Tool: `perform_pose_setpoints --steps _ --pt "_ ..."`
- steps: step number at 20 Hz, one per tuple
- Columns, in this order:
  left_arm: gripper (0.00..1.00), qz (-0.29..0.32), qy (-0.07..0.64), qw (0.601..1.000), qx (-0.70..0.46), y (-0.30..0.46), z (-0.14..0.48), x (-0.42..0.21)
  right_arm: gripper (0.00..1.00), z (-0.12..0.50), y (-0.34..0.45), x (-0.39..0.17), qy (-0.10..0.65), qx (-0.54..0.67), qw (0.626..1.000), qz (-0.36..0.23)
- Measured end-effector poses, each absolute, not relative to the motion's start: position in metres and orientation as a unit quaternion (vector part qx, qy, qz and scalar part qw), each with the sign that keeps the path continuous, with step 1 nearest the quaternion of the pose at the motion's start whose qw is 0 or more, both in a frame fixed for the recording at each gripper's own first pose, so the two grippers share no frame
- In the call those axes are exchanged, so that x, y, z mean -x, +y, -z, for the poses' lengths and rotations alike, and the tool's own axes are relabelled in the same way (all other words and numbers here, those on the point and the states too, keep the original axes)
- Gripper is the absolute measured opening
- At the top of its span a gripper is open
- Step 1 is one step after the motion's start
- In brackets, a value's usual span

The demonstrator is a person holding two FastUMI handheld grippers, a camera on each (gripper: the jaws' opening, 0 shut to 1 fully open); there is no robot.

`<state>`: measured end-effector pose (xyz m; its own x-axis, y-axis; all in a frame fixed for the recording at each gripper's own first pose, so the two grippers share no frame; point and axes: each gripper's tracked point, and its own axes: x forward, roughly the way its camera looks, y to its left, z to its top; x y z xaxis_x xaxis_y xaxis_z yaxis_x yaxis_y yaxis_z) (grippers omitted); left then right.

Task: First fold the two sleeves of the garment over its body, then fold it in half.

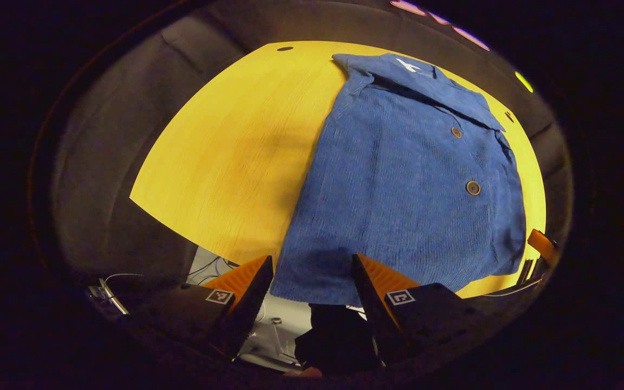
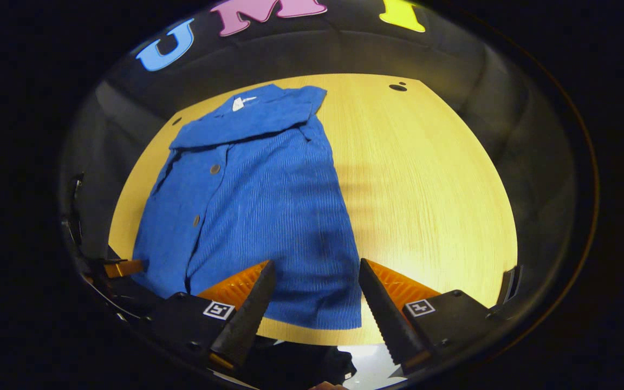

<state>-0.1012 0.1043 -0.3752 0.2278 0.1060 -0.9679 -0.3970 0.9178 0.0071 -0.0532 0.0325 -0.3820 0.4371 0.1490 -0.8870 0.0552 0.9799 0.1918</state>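
The blue shirt (image 1: 398, 184) (image 2: 258, 200) is lying flat on the yellow table (image 1: 236, 151) (image 2: 426, 189), sleeves folded in, collar at the far edge. The left gripper (image 1: 312, 271) and right gripper (image 2: 314, 276) are hovering at its near hem, jaws spread apart, holding nothing.

no word, brand or number can be read here. the blue shirt (image 1: 398, 184) carries a small white tag (image 1: 408, 66) inside its collar, seen in the right gripper view too (image 2: 242, 103), but its print is too small to make out. each gripper finger bears a square black-and-white coded marker (image 1: 220, 296) (image 1: 401, 297) (image 2: 219, 310) (image 2: 419, 307), a pattern rather than legible text.
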Motion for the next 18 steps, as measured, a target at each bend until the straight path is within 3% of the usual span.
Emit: perform_pose_setpoints --steps 12,18 --pt "0.89 -0.120 0.626 0.759 0.132 0.097 0.397 0.120 0.99 0.416 0.018 0.091 0.589 -0.070 0.805 0.013" --pt "0.85 -0.100 0.632 0.758 0.124 0.096 0.398 0.118 1.00 0.426 0.016 0.097 0.604 -0.071 0.793 0.026"
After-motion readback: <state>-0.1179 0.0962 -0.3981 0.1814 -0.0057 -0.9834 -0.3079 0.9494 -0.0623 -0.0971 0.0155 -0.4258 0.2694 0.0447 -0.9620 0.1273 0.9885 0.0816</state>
